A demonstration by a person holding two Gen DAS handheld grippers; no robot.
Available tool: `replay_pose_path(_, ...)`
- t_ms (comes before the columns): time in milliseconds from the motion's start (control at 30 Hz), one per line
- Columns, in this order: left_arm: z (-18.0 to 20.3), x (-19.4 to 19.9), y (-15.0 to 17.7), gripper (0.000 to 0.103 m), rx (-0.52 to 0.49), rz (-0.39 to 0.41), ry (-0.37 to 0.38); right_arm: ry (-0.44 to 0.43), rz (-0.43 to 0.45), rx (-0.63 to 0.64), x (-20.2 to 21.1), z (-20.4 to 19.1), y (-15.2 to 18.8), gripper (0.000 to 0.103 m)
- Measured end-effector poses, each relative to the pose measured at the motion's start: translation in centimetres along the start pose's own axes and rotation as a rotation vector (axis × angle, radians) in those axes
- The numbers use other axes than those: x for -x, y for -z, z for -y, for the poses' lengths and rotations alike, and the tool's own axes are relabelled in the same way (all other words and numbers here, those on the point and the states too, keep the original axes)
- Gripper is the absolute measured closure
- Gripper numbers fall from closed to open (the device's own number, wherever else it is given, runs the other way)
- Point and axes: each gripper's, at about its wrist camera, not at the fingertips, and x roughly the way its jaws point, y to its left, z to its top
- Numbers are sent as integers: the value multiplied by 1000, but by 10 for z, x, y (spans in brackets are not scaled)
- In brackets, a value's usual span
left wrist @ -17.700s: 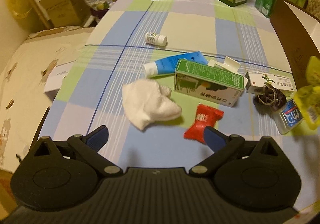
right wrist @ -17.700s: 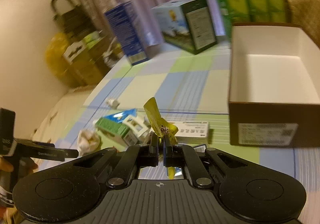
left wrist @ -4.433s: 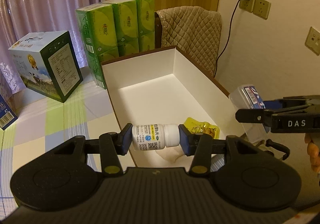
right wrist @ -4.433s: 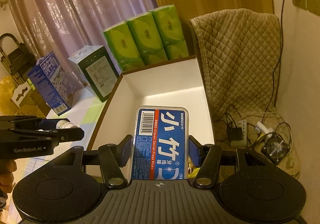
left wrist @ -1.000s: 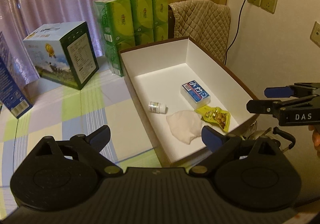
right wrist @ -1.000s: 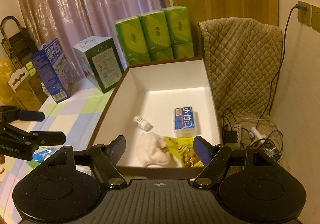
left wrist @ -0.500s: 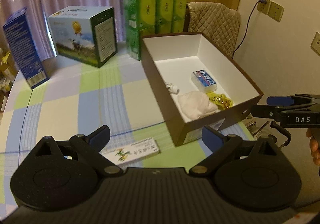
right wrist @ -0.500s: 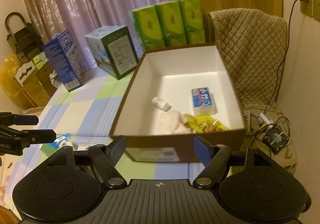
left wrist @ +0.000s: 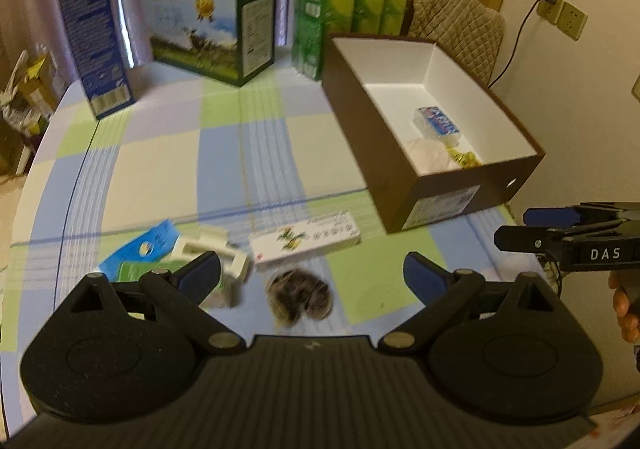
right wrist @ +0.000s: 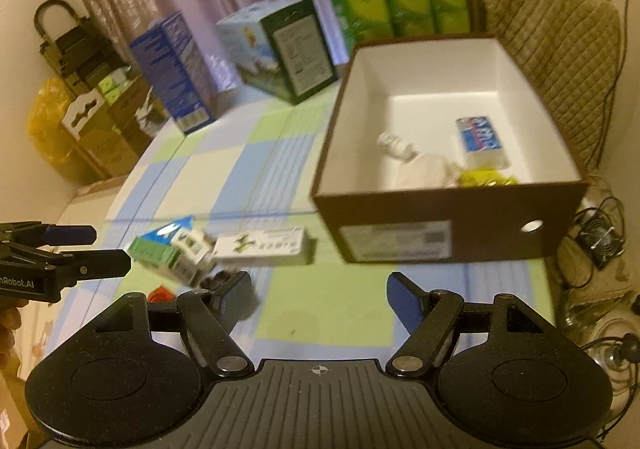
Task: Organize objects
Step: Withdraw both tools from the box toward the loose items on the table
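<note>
Both grippers are basically hovering over the near edge of the table with nothing in them. The left gripper (left wrist: pixel 312 273) has its jaws spread wide and empty, and the leftover stuff sits right around them: just ahead of the left jaw there's a blue tube (left wrist: pixel 138 249), a green box (left wrist: pixel 218 289) partly hidden behind that jaw, and a white plastic piece (left wrist: pixel 208 245). Between the jaws, slightly forward, lies a dark tangled thing in a clear wrapper (left wrist: pixel 300 299), with a flat white carton (left wrist: pixel 304 241) just past it. It looks lined up for whichever of those goes next.

Further ahead and right of the jaws is the brown box (left wrist: pixel 436 205), where sorted things end up: a blue pack (right wrist: pixel 480 137), a small bottle (right wrist: pixel 396 145), a white cloth (right wrist: pixel 424 171) and a yellow packet (right wrist: pixel 486 179) are already inside.

The right gripper (right wrist: pixel 318 293) is wide open and empty too, aimed at the box front, with a red wrapper (right wrist: pixel 160 295) just off its left jaw.
</note>
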Motion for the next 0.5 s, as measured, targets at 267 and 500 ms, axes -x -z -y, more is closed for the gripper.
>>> replay_pose_path(267, -35, 7, 23, 7, 50, -30, -11, -43, -46, 63, -26, -41, 11, 31)
replay_pose_path(500, -64, 11, 40, 7, 89, -52, -26, -54, -93, 106, -55, -74, 24, 31)
